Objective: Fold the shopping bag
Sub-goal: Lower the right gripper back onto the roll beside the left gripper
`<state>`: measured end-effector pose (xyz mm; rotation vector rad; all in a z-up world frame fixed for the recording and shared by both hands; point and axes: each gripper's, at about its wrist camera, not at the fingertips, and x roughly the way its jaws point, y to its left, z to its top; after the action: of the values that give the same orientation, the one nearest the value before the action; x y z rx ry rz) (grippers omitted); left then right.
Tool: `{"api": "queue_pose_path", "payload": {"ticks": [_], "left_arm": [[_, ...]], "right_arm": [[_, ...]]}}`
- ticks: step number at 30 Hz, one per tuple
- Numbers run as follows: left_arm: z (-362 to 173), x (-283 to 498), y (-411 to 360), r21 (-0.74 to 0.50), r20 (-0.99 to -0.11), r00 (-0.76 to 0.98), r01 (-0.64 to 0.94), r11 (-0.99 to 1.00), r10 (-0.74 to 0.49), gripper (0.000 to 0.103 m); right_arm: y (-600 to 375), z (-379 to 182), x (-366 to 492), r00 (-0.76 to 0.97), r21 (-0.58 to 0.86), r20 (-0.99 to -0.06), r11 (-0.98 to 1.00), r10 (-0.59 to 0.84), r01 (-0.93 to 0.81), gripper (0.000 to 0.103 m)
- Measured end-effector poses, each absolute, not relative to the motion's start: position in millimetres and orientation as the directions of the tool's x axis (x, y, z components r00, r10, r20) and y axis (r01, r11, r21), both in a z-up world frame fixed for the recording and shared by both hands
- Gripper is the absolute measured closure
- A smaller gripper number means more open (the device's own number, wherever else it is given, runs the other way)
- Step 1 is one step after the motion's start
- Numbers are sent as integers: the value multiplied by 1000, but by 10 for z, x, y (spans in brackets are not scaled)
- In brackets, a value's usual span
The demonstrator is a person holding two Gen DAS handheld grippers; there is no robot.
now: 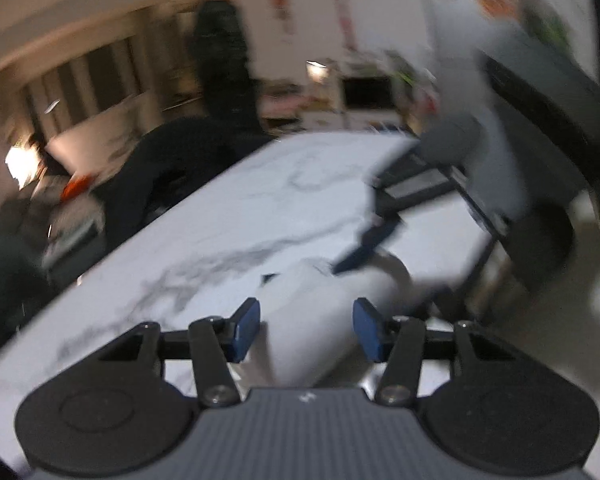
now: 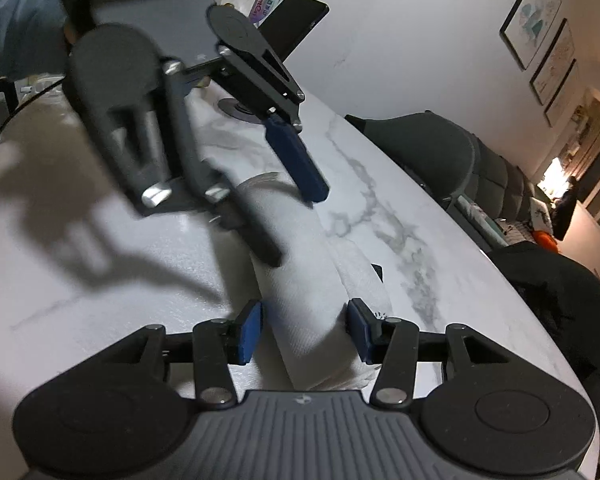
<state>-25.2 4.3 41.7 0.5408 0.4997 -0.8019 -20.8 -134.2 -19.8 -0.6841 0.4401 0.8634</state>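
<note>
Right gripper [image 2: 304, 330]: jaws parted, one blue pad on each side of the near end of the shopping bag [image 2: 300, 276], not clenched; contact with the cloth cannot be confirmed. The bag is a white, already narrowed bundle lying on the marble table [image 2: 80, 280], its long axis running from bottom centre of the right wrist frame up toward the middle.

Left gripper [image 1: 306, 334]: also released, pads astride the bag's opposite end [image 1: 320, 320], lower centre of its blurred frame.

The two tools face each other along that axis. In the right view the left gripper sits upper left, above the far end. Judgement: either end could be folded toward the other; neither is clearly nearer.
</note>
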Motion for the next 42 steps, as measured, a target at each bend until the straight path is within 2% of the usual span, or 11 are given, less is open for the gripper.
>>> {"api": "queue_pose_path", "payload": {"ticks": [3, 11, 15, 17, 21, 26, 34, 42], "left_arm": [[377, -250, -66, 351, -635, 596, 789, 504, -492, 52], [289, -156, -103, 393, -663, 567, 819, 418, -489, 51], [101, -283, -243, 576, -639, 650, 759, 304, -411, 53], [95, -272, -296, 593, -636, 668, 744, 308, -387, 55], [192, -74, -295, 496, -680, 625, 778, 386, -385, 56], [312, 184, -235, 359, -743, 546, 813, 459, -387, 56], [408, 25, -233, 304, -782, 486, 844, 442, -389, 56], [442, -31, -313, 223, -834, 358, 914, 338, -419, 56]], "right_arm": [[-1368, -189, -145, 561, -347, -616, 449, 553, -823, 56], [-1525, -158, 124, 465, -184, -616, 458, 636, -869, 56], [-1643, -154, 293, 414, -60, -597, 476, 687, -877, 56], [-1692, -160, 344, 399, -4, -581, 487, 710, -873, 56], [-1745, -153, 389, 396, 72, -555, 516, 732, -853, 56], [-1711, -100, 330, 418, 55, -553, 532, 721, -845, 56], [-1784, -90, 141, 407, 39, -544, 506, 734, -862, 55], [-1865, -109, -134, 412, -57, -530, 453, 741, -890, 55]]}}
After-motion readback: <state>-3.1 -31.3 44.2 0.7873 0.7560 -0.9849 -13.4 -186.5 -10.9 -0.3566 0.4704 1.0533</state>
